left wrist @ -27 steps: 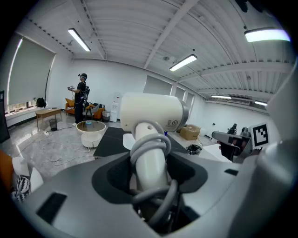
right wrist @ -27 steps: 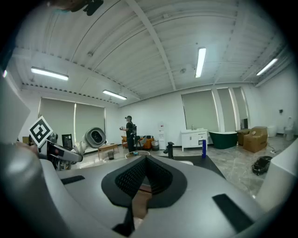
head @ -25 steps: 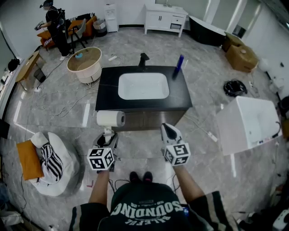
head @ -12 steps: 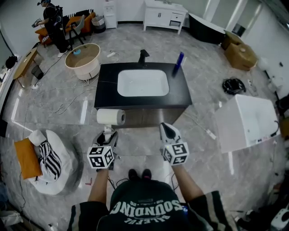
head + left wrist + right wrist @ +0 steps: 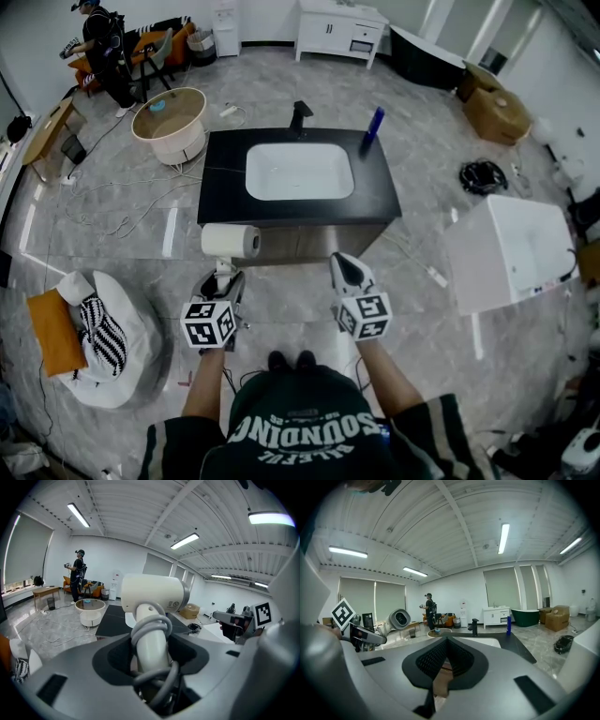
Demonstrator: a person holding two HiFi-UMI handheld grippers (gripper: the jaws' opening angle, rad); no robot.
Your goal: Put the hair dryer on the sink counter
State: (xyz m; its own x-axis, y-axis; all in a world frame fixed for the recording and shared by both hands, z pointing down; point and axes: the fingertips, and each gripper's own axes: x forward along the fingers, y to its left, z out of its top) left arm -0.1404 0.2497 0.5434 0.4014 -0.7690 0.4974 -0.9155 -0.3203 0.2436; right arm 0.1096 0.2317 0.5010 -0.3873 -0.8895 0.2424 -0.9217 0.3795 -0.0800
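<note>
Head view: left claw (image 5: 222, 281) forward, clamping hair dryer (image 5: 230, 244).

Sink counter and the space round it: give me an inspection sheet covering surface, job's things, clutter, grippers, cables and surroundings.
Surface: black sink counter with a white basin set in.
Job's things: hair dryer held off the counter, in front of it.
Clutter: blue bottle at the back right corner; black faucet behind the basin.
Grippers: left gripper shut on the dryer's handle; right gripper shut, empty.
Cables: cord coiled round the handle; loose cables on the floor, left.
Surroundings: round tub, white box, person far left.
</note>
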